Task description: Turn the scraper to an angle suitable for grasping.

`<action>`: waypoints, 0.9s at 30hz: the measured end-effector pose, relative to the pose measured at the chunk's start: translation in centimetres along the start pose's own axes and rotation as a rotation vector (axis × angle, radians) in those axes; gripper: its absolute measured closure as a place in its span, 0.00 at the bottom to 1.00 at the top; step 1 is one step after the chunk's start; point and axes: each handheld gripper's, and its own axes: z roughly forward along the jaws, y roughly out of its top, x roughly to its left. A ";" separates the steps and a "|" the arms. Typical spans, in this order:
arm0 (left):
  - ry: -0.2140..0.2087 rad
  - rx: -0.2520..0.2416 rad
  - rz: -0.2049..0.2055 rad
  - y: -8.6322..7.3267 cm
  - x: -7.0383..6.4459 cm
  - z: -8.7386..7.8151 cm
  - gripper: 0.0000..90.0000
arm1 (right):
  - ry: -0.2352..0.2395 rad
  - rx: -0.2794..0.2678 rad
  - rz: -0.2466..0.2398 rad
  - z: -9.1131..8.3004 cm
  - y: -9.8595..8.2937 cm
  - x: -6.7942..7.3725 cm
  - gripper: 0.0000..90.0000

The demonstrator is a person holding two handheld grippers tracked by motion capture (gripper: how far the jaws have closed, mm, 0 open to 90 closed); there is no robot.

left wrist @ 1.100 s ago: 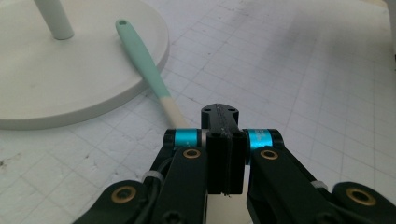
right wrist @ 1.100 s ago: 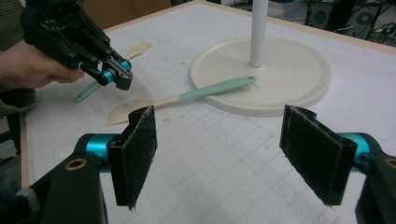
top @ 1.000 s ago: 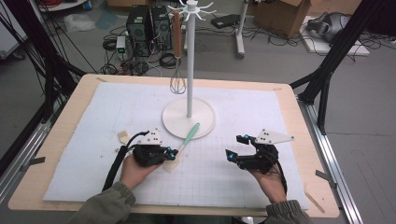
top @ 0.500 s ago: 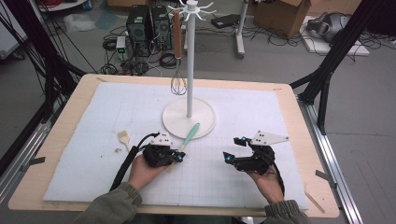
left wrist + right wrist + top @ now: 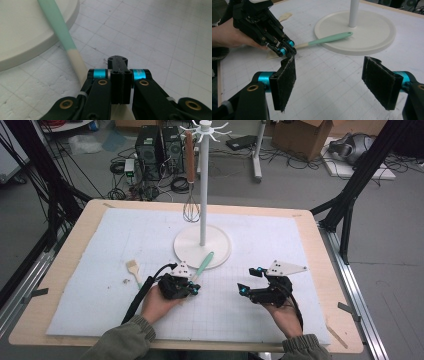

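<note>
A spatula (image 5: 204, 262) with a mint-green handle (image 5: 60, 27) and a cream neck lies on the white mat, its handle end resting on the round base (image 5: 220, 245) of a white hook stand. My left gripper (image 5: 192, 287) is low over the spatula's cream end, jaws shut against each other (image 5: 117, 65), and the neck passes just beside and under them. In the right gripper view, the left gripper (image 5: 287, 51) touches down next to the spatula (image 5: 327, 39). My right gripper (image 5: 248, 280) hovers to the right, open (image 5: 337, 82), with nothing between its pads.
A whisk (image 5: 190, 210) with a brown handle hangs from the stand's hooks. A small wooden scraper (image 5: 133, 267) lies on the mat left of my left hand. The stand's base (image 5: 367, 32) sits ahead of both grippers.
My left gripper has slid a little to the right, over the spatula's cream end. The right gripper has barely moved.
</note>
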 end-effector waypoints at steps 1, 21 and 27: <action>0.004 -0.002 0.003 0.0 0.0 0.0 1.00 | 0.001 0.000 -0.001 0.0 0.0 0.0 0.30; 0.039 0.043 0.036 -0.5 -0.1 -1.2 1.00 | -0.001 -0.003 -0.002 0.0 -0.1 0.1 0.30; 0.043 0.054 0.031 -0.8 0.1 -1.8 1.00 | -0.001 -0.002 -0.002 0.1 -0.1 0.1 0.30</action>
